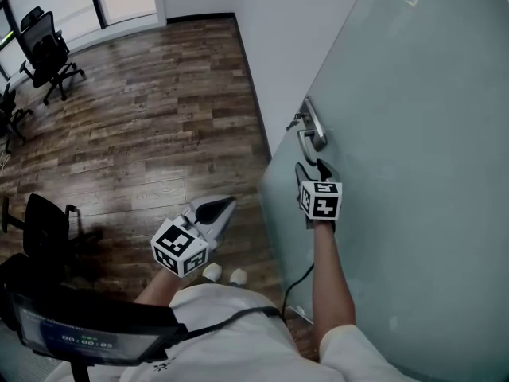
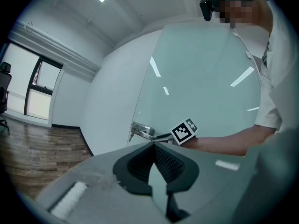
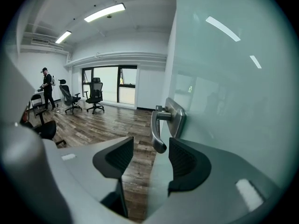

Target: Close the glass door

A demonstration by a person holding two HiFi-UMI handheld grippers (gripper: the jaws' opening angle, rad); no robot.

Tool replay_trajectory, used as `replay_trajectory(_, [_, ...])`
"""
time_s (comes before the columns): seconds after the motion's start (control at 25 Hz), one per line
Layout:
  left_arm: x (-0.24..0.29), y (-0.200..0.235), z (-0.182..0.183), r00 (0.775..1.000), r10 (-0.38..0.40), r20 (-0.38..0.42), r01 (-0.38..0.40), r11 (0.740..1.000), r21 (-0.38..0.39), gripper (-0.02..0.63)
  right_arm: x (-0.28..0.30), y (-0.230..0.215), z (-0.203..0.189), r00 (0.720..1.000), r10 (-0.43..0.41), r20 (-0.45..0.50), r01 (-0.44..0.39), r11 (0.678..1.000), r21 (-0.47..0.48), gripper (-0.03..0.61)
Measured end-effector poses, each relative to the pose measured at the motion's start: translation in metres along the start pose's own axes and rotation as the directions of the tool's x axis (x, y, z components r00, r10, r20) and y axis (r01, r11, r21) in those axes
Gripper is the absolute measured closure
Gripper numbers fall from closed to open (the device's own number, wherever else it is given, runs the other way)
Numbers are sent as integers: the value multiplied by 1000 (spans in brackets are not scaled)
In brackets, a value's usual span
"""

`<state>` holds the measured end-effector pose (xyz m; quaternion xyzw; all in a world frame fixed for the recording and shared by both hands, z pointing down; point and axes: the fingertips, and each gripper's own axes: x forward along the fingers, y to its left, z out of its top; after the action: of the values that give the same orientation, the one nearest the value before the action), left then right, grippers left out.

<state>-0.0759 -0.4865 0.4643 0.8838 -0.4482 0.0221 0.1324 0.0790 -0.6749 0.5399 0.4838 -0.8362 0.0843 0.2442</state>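
The glass door (image 1: 413, 134) has the right gripper (image 1: 314, 168) at its door handle (image 1: 312, 126), low on the pane and close to its free edge. In the right gripper view the right gripper (image 3: 152, 157) has its jaws spread wide. The curved free end of the door handle (image 3: 159, 129) hangs in the gap between the dark ribbed pads (image 3: 184, 160), nearer the right-hand pad. Neither pad presses on it. The marker cube (image 1: 322, 200) sits just behind the jaws, and a bare forearm (image 1: 330, 281) runs back from it towards the bottom of the head view. The left gripper (image 1: 219, 209) is held well apart from the door, out over the wooden floor (image 1: 159, 118) at the person's left. In the left gripper view the left gripper (image 2: 154, 164) has its jaws closed together with nothing between them, and it points towards the glass door (image 2: 201, 78) and the door handle (image 2: 142, 132). The frosted, pale green pane fills the right side of the head view, with its handle edge standing in front of a white wall (image 1: 278, 38). Beyond it the plank floor stretches to black office chairs (image 1: 48, 50) at the far left. The right gripper view looks along the glass door (image 3: 233, 78) into the room, where windows (image 3: 105, 83) line the far wall under long ceiling lights (image 3: 105, 12). A person (image 3: 46, 87) in dark clothes stands beside more chairs.
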Motion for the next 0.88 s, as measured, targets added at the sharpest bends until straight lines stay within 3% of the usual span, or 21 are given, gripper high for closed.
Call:
replay_trajectory(0.32, [-6, 4, 1, 999, 33, 7, -33, 999, -6, 614, 22, -4, 4, 999, -8, -34, 9, 1000, 8, 355])
replay_trajectory(0.44, [-8, 4, 2, 999, 44, 12, -43, 999, -12, 614, 26, -15, 6, 999, -37, -37, 38, 999, 23, 474])
replay_trajectory(0.88, [-16, 7, -3, 998, 57, 4, -57, 998, -21, 614, 34, -10, 16, 999, 10, -34, -10, 1000, 14, 482])
